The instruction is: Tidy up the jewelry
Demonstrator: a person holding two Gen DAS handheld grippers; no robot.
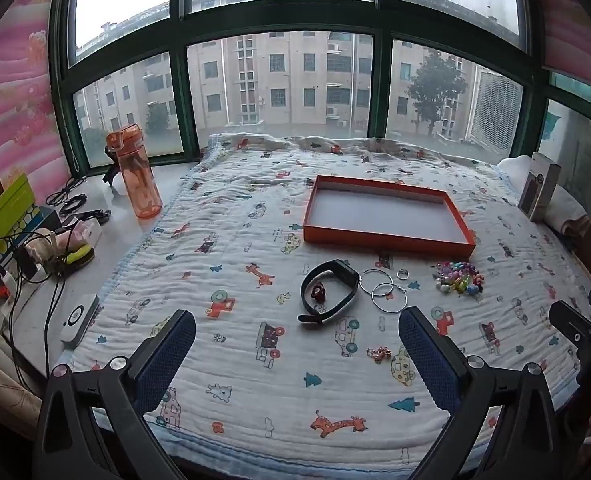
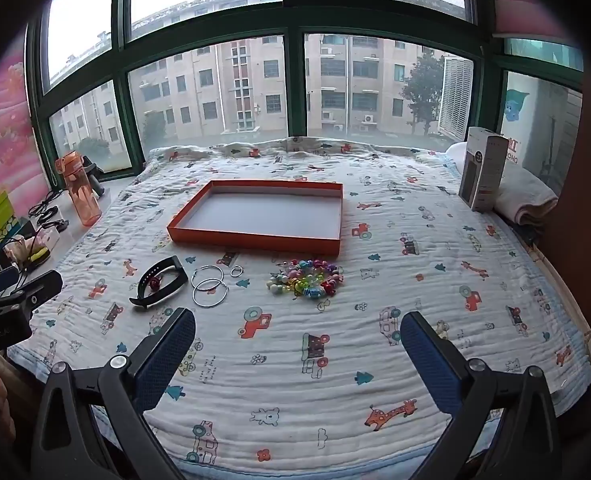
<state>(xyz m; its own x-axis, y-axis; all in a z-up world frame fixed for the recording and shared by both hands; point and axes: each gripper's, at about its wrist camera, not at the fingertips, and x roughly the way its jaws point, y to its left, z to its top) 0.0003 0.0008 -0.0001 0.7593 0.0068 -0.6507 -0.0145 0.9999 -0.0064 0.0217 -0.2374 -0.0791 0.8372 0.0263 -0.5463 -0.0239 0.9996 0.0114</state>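
- Fingers (image 1: 179, 344) of the left gripper (image 1: 295, 344) were spread wide with nothing held, hovering over the bed (image 1: 255, 380); black band (image 1: 327, 296), hoop earrings (image 1: 383, 290) and small ring (image 1: 402, 274) lay just in front of the empty orange tray (image 1: 387, 242), probably staged for sorting.
- Right gripper (image 2: 297, 346) was also wide open and empty, with the bead pile (image 2: 307, 282) straight ahead, near the tray.

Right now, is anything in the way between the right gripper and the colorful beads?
Nothing visible is. The right gripper hangs open above bare blanket, and the colorful beads lie straight ahead of it. The silver hoops and black band lie off to the left. The orange tray sits just past the beads.
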